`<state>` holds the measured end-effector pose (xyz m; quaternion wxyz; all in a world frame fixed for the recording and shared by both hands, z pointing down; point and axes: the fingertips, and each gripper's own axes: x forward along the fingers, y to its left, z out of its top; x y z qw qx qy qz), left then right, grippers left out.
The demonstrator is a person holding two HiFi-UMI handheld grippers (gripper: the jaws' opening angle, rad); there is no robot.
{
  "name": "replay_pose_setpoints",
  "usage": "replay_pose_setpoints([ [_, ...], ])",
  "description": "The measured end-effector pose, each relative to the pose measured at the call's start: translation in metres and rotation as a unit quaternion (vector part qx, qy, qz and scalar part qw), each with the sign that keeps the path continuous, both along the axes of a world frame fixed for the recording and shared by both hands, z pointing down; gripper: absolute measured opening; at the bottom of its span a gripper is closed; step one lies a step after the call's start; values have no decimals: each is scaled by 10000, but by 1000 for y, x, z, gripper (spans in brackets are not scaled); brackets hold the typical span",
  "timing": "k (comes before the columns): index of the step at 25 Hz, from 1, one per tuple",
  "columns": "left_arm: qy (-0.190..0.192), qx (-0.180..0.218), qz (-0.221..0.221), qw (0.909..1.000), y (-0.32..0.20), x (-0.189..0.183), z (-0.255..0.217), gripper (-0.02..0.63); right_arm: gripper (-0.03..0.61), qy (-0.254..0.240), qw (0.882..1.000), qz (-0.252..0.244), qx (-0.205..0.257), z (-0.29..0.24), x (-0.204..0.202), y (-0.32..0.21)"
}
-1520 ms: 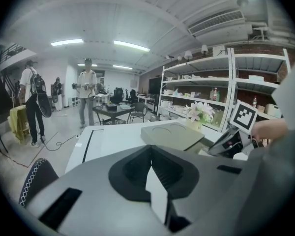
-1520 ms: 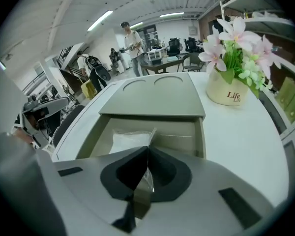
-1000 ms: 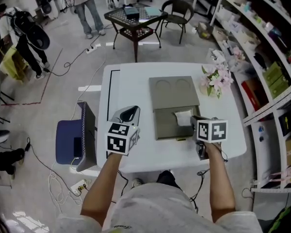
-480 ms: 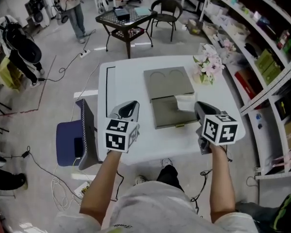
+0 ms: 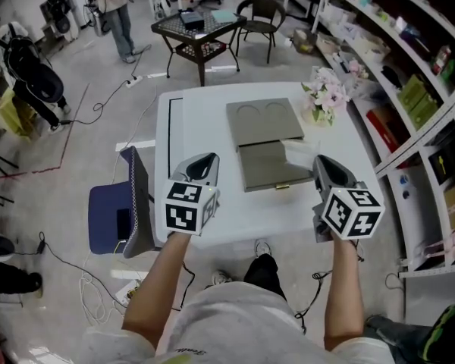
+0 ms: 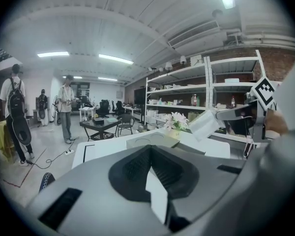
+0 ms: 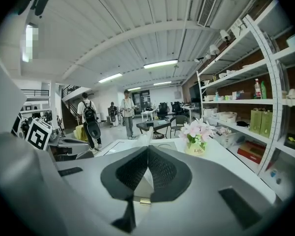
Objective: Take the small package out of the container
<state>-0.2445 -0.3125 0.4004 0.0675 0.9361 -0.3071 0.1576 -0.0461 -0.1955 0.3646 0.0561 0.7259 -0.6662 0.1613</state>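
The grey container [image 5: 267, 165] lies open on the white table [image 5: 189, 127], its lid [image 5: 263, 121] folded back. My right gripper [image 5: 317, 162] is shut on the small white package [image 5: 297, 152] and holds it above the container's right edge. In the right gripper view the package [image 7: 147, 134] stands edge-on between the closed jaws of that gripper [image 7: 147, 150]. The left gripper view shows the package [image 6: 204, 125] in the air at the right. My left gripper [image 5: 205, 161] hovers over the table left of the container, shut and empty [image 6: 148, 150].
A pot of pink flowers [image 5: 325, 97] stands at the table's right back corner. A blue chair [image 5: 118, 217] is left of the table. Shelves [image 5: 409, 67] run along the right. A dark lattice table [image 5: 195, 29], chairs and people stand further back.
My right gripper has lifted the white package up out of the container and drawn it right and nearer to me. The left gripper has barely moved.
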Motion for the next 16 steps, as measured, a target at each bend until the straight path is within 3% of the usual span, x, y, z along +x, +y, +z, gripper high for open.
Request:
replay_pose_setpoints([
  [16,-25,13,33,10000,0,1,-2,3,8,73,10000,29,-26,1,1,6],
])
